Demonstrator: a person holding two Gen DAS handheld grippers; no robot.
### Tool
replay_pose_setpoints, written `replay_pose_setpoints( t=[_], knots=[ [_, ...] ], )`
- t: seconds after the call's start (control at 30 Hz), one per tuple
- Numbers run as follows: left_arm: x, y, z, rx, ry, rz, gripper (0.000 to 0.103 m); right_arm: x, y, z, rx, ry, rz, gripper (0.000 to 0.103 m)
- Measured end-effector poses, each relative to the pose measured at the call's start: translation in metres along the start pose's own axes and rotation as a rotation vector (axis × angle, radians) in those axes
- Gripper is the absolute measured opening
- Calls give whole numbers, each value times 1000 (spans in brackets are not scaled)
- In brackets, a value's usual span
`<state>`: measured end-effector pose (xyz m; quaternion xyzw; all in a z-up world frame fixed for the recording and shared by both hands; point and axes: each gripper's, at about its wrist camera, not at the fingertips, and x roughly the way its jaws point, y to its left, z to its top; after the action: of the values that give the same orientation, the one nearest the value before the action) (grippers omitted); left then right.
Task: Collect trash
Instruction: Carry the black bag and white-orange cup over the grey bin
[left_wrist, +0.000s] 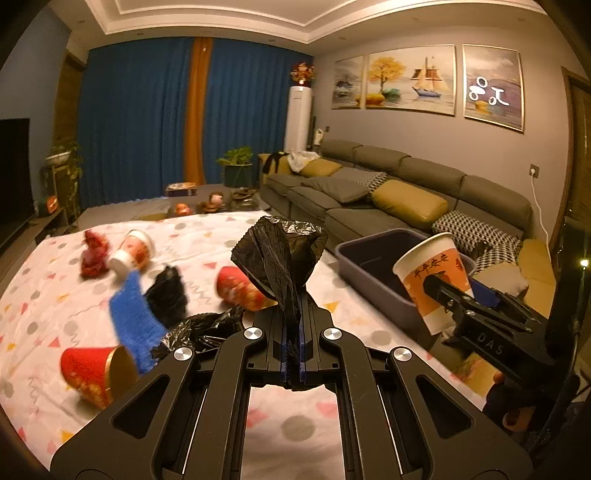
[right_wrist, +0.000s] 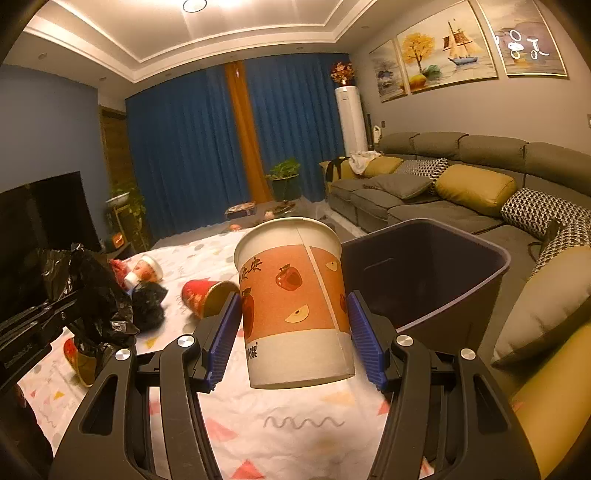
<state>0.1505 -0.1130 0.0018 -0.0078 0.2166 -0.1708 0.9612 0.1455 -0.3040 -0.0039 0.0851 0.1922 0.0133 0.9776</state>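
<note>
- The right gripper (right_wrist: 293, 325) has its fingers (right_wrist: 364, 332) clamped on an orange-and-white paper cup (right_wrist: 293, 295), held upright above the patterned sheet (right_wrist: 295, 424).
- The dark plastic bin (right_wrist: 436, 273) stands open just right of the cup, at the sheet's right edge, with the sofa (right_wrist: 461, 192) beyond.
- The left gripper (left_wrist: 293, 332) pinches a crumpled black bag (left_wrist: 280, 254) between near-closed fingers.
- To the left on the sheet lie a red cup (left_wrist: 92, 369), a blue cloth (left_wrist: 133, 321), a second black bag (left_wrist: 166, 295), another red cup (left_wrist: 240, 288), a white-bottomed cup (left_wrist: 133, 251) and a red wrapper (left_wrist: 94, 254).
- The near middle of the sheet is bare.
</note>
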Motion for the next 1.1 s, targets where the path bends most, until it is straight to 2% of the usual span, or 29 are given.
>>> replay_pose_setpoints(
  t=[0.2,0.53,0.7,1.1],
  knots=[
    [23,-32,20,39,-20,-64,3,3,-23,12,11,-37,-58,58],
    [88,-81,51,69,-31,-149,3,14,-67,30,58,-90,-146,58],
    [122,-98,55,77,-17,-196,3,23,-76,28,67,-81,-165,58],
    [174,-114,56,66,9,-272,3,42,-97,28,124,-60,-191,58]
  ],
)
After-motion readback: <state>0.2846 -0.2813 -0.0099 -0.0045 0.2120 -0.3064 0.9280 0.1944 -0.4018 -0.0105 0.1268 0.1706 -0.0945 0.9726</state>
